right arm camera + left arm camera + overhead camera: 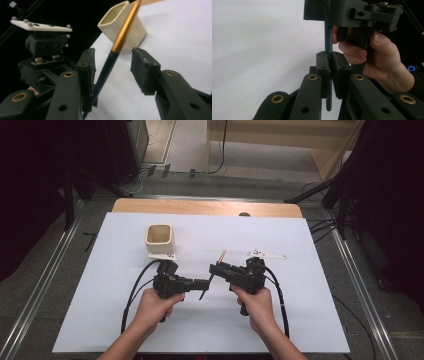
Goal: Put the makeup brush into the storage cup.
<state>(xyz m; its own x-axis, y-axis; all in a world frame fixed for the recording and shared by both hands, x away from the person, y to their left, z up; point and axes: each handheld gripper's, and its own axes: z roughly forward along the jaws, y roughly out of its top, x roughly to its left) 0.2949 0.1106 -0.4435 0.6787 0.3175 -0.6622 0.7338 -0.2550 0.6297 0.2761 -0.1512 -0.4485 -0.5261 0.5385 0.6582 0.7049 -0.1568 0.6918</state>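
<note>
The left gripper (329, 65) clamped one paintbrush (117, 47), its bristle end cut off. The right gripper (113, 67) stood partly open around the handle, one pad touching. Beyond sat one cream cup (159, 239) on the table (300, 320).

Seen over the white table (300, 320): left gripper (204, 284) and right gripper (216, 268) meeting on a tilted paintbrush (214, 273), cream cup (159, 239) far-left.
</note>
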